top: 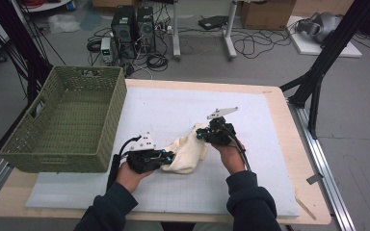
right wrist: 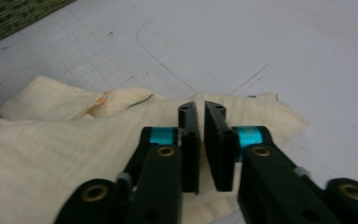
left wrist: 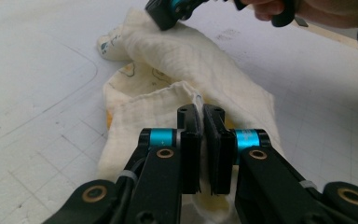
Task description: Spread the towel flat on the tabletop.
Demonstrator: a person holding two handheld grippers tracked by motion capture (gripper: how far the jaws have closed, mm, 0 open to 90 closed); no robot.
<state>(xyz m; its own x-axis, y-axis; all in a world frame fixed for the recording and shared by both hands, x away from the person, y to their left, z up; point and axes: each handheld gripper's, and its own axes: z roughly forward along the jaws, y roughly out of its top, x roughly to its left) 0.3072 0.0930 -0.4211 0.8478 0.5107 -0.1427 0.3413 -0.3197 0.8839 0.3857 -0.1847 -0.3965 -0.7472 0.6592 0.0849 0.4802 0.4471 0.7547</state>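
Cloth (top: 187, 153) pinched in jaws of both grippers.

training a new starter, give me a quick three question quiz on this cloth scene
1. True or false: the left tongs are shut on the cream cloth.
2. What stands at the table's left edge: A) a green woven basket B) a metal tray C) a cardboard box?
3. Where on the cloth are the right tongs placed?

Key: 1 true. 2 A. 3 at its far end, opposite the left tongs, jaws closed on the fabric.
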